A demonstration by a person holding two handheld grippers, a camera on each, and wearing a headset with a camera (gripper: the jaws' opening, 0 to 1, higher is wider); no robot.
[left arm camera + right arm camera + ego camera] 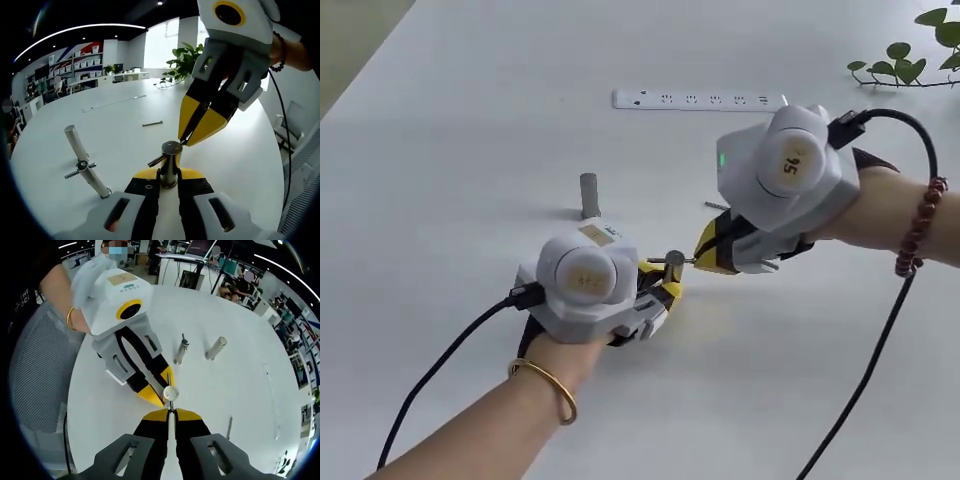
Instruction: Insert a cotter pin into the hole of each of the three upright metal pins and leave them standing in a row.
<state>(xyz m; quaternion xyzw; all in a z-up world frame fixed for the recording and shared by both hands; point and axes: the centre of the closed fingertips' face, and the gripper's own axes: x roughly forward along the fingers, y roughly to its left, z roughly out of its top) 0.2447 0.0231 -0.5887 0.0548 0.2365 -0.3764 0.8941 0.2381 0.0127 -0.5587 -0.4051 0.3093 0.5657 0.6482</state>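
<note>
White tabletop (440,150), wide and mostly bare, w/ a power strip (700,99) at the far side and a leafy plant (910,60) by the far right corner. Office shelving (82,62) shows behind it in the left gripper view.

Near the middle, the left claw (665,290) is clamped tight on a metal pin (170,157), approx upright, its round head just above the yellow tips. Can't tell if its base touches the tabletop. A thin cotter pin (155,161) goes thru the hole under that head, one end poking out on the side away from the right claw (705,255). That one comes in from the right, tips pressed together on the cotter pin's other end, hard up against the pin's head. The two claws are nearly touching.

Beyond the left claw, two more stand on the tabletop, just beside each other. The second pin (92,177) has a crossing cotter pin (79,168) thru it, and the third pin (75,142) is next to it. A loose cotter pin (717,206) lies flat farther back, apart from the rest.
</note>
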